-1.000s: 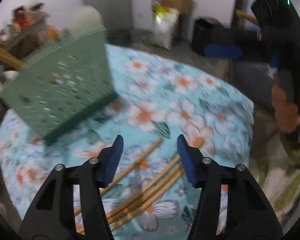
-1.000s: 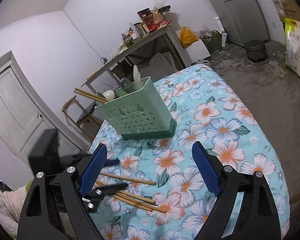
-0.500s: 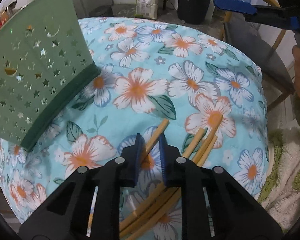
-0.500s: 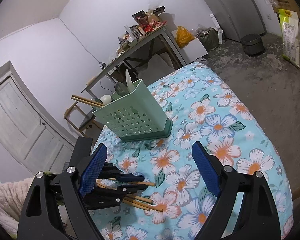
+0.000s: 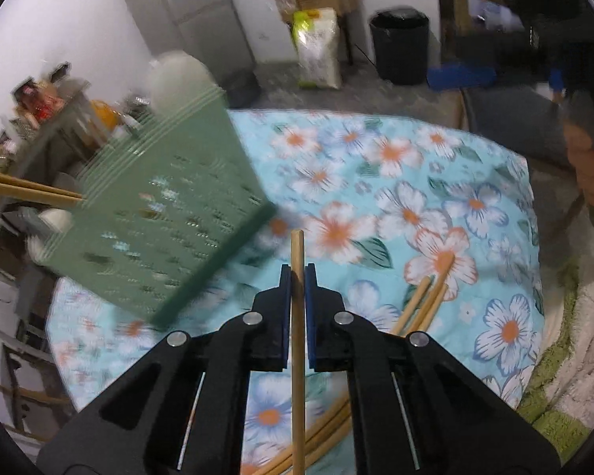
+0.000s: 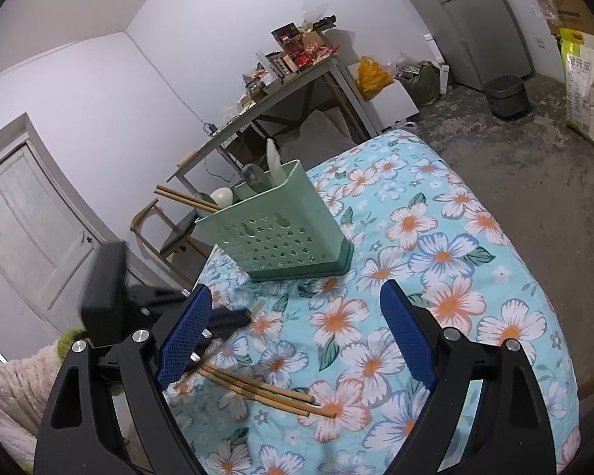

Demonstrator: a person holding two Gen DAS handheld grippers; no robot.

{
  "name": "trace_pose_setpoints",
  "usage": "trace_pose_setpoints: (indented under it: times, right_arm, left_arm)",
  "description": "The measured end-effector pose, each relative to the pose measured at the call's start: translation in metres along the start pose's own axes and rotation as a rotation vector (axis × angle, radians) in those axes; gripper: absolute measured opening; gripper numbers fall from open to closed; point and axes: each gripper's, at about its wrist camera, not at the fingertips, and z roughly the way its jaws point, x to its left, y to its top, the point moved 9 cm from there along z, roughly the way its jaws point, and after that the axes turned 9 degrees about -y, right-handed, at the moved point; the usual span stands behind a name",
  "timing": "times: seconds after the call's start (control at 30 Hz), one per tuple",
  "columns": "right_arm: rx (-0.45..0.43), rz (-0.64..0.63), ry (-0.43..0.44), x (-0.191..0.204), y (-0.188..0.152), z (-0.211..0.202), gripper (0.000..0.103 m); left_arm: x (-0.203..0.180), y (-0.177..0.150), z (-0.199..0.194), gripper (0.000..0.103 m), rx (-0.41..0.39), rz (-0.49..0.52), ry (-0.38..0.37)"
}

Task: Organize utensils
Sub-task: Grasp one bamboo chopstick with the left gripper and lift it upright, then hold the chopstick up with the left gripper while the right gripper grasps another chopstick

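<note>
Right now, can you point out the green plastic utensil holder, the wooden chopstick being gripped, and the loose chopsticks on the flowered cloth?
Green plastic utensil holder [image 6: 285,237]: right wrist view, its perforated front wall.
Gripped wooden chopstick [image 5: 297,253]: left wrist view, shaft above the pads.
Loose wooden chopsticks [image 6: 265,392]: right wrist view, mid-shaft.

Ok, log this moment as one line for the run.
left tongs: shut on chopstick | right tongs: open, empty | loose chopsticks: on table | holder: upright
</note>
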Motion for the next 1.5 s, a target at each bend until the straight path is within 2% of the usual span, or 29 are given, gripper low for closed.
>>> trace_pose_setpoints:
  times: [0.1,0.2,0.33,0.43,0.53,0.63,0.77,0.97,1.23,1.4,1.5]
  right_arm:
    - [-0.003,-0.017,0.006,0.007,0.0,-0.003,0.084]
    - [-0.001,-0.029,0.022,0.014,-0.002,-0.004,0.084]
    - [0.029,-0.046,0.06,0.029,-0.01,0.003,0.084]
    - [0.078,-0.06,0.104,0.045,-0.023,0.014,0.079]
    - [0.151,-0.091,0.158,0.067,-0.043,0.032,0.068]
    - [0.233,-0.14,0.192,0.089,-0.067,0.05,0.058]
    - [0.312,-0.25,0.216,0.12,-0.092,0.069,0.048]
    - [0.367,-0.478,0.197,0.163,-0.119,0.097,0.031]
    - [0.462,-0.632,0.207,0.208,-0.144,0.135,0.026]
    - [0.461,-0.766,0.159,0.225,-0.16,0.152,0.021]
    - [0.463,-0.804,0.141,0.225,-0.163,0.156,0.018]
  left_arm:
    - [0.014,0.007,-0.036,0.005,-0.071,-0.053,0.052]
    - [0.029,0.008,-0.079,0.005,-0.166,-0.159,0.088]
    - [0.051,-0.003,-0.127,0.005,-0.31,-0.371,0.141]
    - [0.07,-0.022,-0.158,0.005,-0.426,-0.545,0.214]
    - [0.085,-0.05,-0.181,0.005,-0.541,-0.742,0.274]
    - [0.095,-0.076,-0.193,0.005,-0.621,-0.892,0.313]
    - [0.103,-0.106,-0.207,0.005,-0.691,-1.028,0.361]
    - [0.106,-0.138,-0.22,0.005,-0.72,-1.124,0.419]
    - [0.102,-0.163,-0.232,0.005,-0.747,-1.169,0.446]
    - [0.101,-0.169,-0.235,0.005,-0.756,-1.174,0.448]
    - [0.102,-0.169,-0.235,0.005,-0.759,-1.173,0.449]
